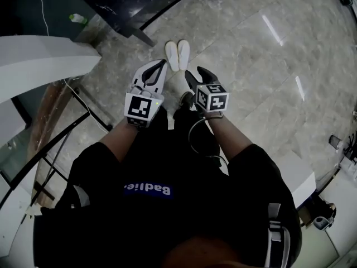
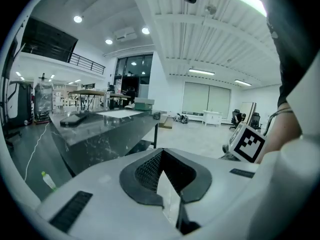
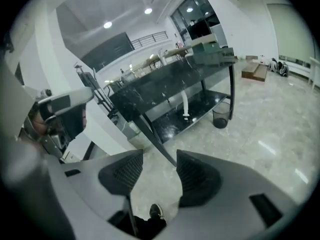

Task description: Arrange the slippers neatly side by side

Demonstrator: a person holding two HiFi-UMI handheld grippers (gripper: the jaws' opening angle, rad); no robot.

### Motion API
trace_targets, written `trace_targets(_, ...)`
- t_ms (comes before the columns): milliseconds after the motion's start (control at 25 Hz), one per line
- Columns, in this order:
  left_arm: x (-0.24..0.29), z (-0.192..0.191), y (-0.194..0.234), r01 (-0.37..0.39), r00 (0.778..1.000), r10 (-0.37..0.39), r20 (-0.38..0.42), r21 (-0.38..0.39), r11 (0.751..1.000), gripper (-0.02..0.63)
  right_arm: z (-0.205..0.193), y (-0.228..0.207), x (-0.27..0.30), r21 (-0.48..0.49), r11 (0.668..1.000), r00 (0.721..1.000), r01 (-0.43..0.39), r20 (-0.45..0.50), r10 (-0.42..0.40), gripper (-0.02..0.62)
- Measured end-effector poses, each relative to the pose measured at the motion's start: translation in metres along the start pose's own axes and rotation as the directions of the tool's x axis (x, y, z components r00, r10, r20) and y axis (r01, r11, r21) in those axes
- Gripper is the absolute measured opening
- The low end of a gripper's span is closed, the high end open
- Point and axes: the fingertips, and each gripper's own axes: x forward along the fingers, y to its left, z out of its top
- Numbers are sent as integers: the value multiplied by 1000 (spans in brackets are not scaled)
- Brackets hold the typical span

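Two white slippers (image 1: 177, 54) lie side by side on the marble floor, toes pointing away from me, just beyond both grippers. My left gripper (image 1: 163, 63) is held above the floor to the slippers' near left; its jaws meet at the tips and hold nothing (image 2: 162, 151). My right gripper (image 1: 198, 75) hangs at the slippers' near right, open, with bare floor showing between its fingers (image 3: 160, 156). Neither gripper touches a slipper. The slippers do not appear in either gripper view.
A dark table (image 1: 128, 4) stands just behind the slippers, with a waste bin (image 3: 221, 118) under it. A white curved counter (image 1: 39, 60) and a black railing (image 1: 61, 138) are at the left. A small bottle (image 1: 78, 19) lies by the table. My shoe (image 3: 156, 212) is below the right gripper.
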Motion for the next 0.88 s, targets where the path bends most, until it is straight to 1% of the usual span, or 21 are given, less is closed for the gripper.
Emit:
trace_targets(160, -24, 56, -17, 2, 1000, -3, 28, 29, 1000, -6, 56, 40, -61, -67, 997, 993, -44, 106, 51, 201)
trace_targets(320, -39, 102, -33, 28, 998, -33, 59, 96, 995, -6, 108, 61, -119, -170, 983, 970, -65, 221, 102, 201)
trace_targets(360, -42, 112, -32, 23, 997, -31, 73, 111, 994, -6, 119, 62, -134, -204, 977, 963, -59, 247, 110, 201)
trace_targets(440, -50, 126, -19, -9, 995, -4, 101, 126, 992, -6, 141, 57, -160, -257, 966, 950, -26, 295, 105, 201)
trace_targets(560, -67, 154, 2, -45, 990, 27, 139, 132, 990, -6, 167, 50, -194, -279, 960, 929, 24, 362, 82, 201)
trace_targets(680, -92, 203, -16, -19, 979, -8, 204, 129, 991, -6, 190, 65, -235, -292, 956, 894, 44, 439, 93, 201)
trace_targets(760, -107, 232, -36, 2, 968, -38, 246, 145, 989, -6, 204, 86, -261, -311, 950, 864, 38, 487, 125, 201)
trace_targets(880, -118, 259, -61, 39, 958, -74, 277, 133, 990, -6, 219, 122, -290, -329, 944, 821, 27, 545, 167, 201)
